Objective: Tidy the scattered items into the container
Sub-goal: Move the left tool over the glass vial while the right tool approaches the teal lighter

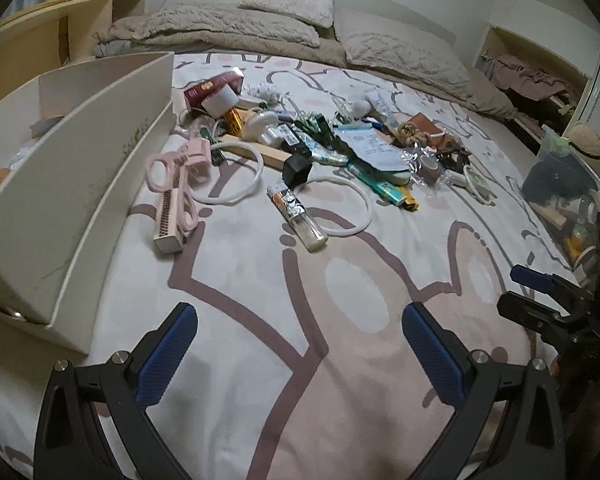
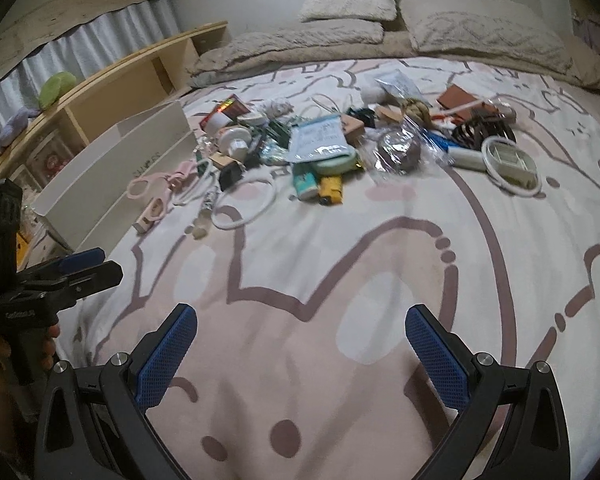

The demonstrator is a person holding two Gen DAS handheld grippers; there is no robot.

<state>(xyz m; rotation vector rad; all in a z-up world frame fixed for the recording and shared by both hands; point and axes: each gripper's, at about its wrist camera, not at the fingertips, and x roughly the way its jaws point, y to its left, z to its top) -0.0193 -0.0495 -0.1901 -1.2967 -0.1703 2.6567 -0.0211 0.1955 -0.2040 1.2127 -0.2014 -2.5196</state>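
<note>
A heap of small items lies mid-bed: pink scissors (image 1: 171,196) (image 2: 152,196), a glass vial (image 1: 298,216), white rings (image 1: 236,172) (image 2: 246,204), a red box (image 1: 212,88), a paper pouch (image 1: 370,146) (image 2: 320,140), a black hair claw (image 2: 482,132). The white divided container (image 1: 80,168) (image 2: 112,168) stands at the bed's left. My left gripper (image 1: 300,340) is open and holds nothing, hovering over bare sheet short of the heap. My right gripper (image 2: 300,340) is open too, also short of it. Each gripper shows in the other's view, the right (image 1: 540,292) and the left (image 2: 84,268).
Pillows and a folded blanket (image 1: 284,28) line the far end of the bed. A wooden shelf (image 2: 132,80) runs along the left side. A clear bin of clutter (image 1: 568,184) sits at the right edge. Patterned sheet (image 2: 340,280) spreads between the grippers and the heap.
</note>
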